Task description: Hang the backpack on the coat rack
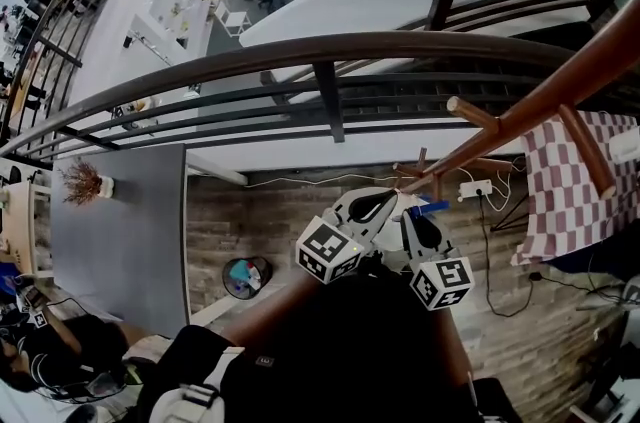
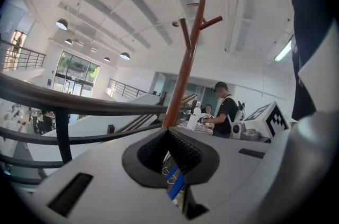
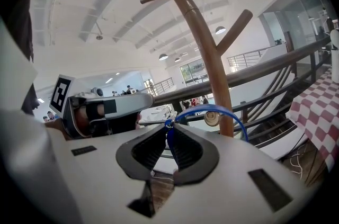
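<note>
Left gripper [image 1: 388,201] and right gripper [image 1: 412,213] meet side by side at the wooden coat rack [image 1: 540,96], each with jaws closed on the thin blue loop [image 3: 202,108] of the black backpack [image 1: 340,351], which hangs beneath them at near centre. The loop arcs over a rounded peg tip [image 3: 212,118]; a dark railing [image 1: 300,56] runs beyond.
</note>
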`<state>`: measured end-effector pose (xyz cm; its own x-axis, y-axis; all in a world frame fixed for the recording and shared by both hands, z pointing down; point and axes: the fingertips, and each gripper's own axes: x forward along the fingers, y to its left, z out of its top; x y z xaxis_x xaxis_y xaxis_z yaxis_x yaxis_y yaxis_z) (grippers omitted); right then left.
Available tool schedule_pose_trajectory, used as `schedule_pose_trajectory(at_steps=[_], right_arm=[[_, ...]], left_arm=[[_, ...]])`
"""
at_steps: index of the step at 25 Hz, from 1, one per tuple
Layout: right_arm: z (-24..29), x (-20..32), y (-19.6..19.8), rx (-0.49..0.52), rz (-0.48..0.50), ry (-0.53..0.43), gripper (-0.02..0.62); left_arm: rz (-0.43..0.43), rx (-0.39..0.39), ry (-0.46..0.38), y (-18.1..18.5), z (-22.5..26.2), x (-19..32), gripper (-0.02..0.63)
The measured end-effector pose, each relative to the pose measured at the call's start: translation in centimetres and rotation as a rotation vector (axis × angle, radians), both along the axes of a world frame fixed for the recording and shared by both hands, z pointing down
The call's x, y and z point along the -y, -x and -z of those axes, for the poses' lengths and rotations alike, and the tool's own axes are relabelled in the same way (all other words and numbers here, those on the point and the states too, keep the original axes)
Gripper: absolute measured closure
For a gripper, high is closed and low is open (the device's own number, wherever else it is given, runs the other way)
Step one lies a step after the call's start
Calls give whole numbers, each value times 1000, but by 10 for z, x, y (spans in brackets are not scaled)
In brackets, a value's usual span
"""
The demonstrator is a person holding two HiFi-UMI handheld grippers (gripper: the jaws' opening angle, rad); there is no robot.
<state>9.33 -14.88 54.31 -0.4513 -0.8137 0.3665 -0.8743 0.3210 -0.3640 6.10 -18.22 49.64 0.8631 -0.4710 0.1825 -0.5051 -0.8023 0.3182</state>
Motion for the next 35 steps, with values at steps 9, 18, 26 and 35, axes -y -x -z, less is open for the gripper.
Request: schedule_pose_trajectory(at_steps=[9, 18, 26, 35], right_arm=[[-16, 2, 0, -7, 9, 30, 548], [-25, 3, 0, -3, 19, 51, 548], [-38, 4, -2, -7, 23, 76, 548], [-49, 6, -10, -6, 18, 92, 548]], left_arm=[[-3, 4, 2, -3, -2, 1, 598], [7, 10, 7, -2, -2, 1, 598], [10, 17, 10, -2, -2, 1, 598], [6, 13, 24, -12, -6, 2, 598]])
